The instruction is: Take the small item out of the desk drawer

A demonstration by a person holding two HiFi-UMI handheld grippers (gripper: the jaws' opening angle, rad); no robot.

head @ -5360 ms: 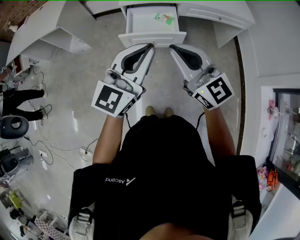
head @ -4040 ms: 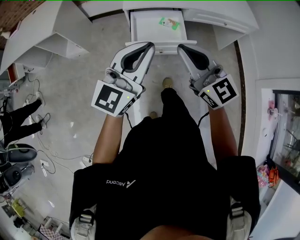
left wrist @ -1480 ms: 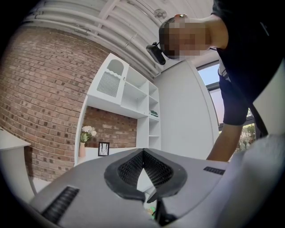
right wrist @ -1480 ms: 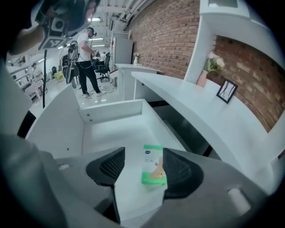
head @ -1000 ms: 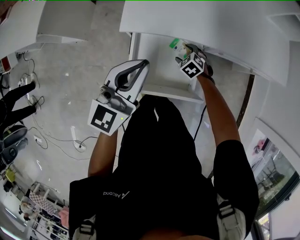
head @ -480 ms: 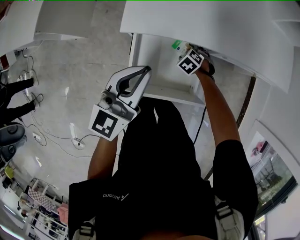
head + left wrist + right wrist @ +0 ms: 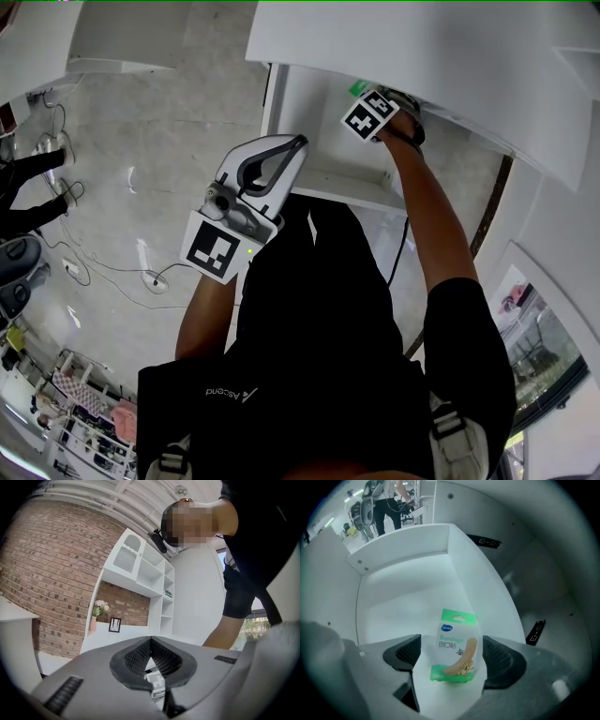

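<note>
As its jaws open, right gripper (image 7: 452,655) has neared the bandage packet (image 7: 455,645).

Drawer (image 7: 393,597) floor bare left and far of packet (image 7: 457,646); side walls bound it; desk top (image 7: 422,47) overhangs far end.

A red brick wall (image 7: 51,569) backs a tall white shelf unit (image 7: 150,581). Below it, a pinkish vase of pale flowers (image 7: 95,617) stands just beside a small dark picture frame (image 7: 114,624). Thin cables (image 7: 98,279) trail loosely across the glossy grey floor (image 7: 178,112).
</note>
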